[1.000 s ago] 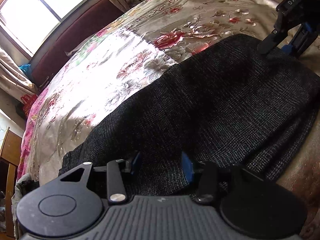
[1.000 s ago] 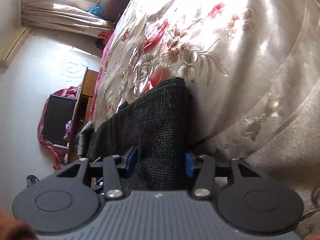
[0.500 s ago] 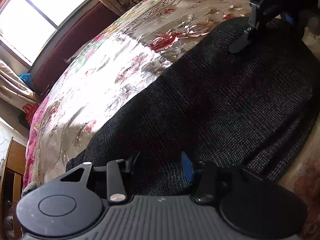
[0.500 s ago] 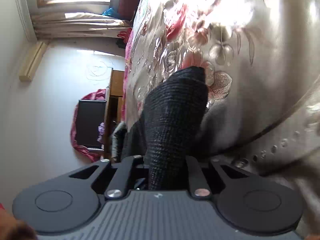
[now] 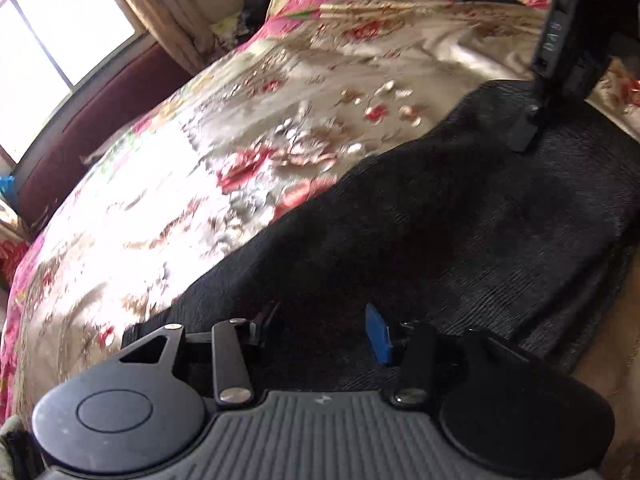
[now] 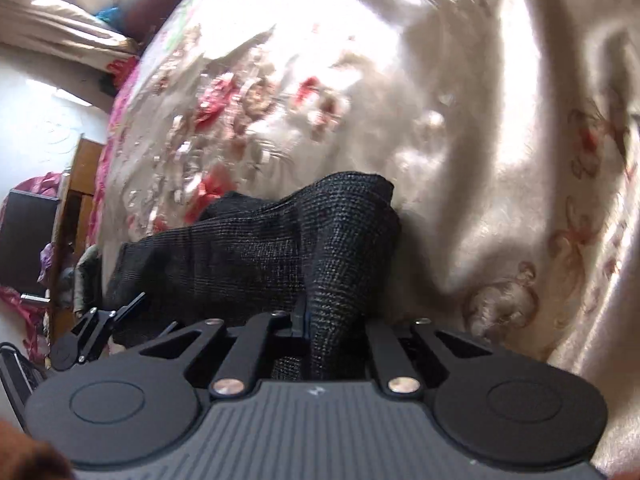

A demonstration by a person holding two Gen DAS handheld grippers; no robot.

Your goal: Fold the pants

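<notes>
Pants (image 5: 460,232): dark knit, spread flat on bed (image 5: 168,184) just past left hand-held gripper (image 5: 322,328), one end lifted in a peak further off. Looks soft, limp, fairly thick; likely light but floppy, so sags wherever unsupported. Coarse weave probably grips pads well, yet satin bedspread underneath seems slick, so whole garment may slide when dragged.

Left hand-held gripper: fingers spread, blue pad (image 5: 378,334) showing, hovering low over near cloth, pinching nothing. From right wrist view, right hand-held gripper (image 6: 332,344) pressed together on a raised fold of pants (image 6: 320,248), cloth tented up between the fingers and draping back down onto bed (image 6: 460,120).

Best hold, by judgement: edges and corners, through all layers at once, not mid-panel where only the top layer comes up. Needs matching pinch by left side on near edge to carry fold evenly; single-point lift likely bunches and twists.

Farther out: window (image 5: 60,40), curtain (image 5: 160,4).
</notes>
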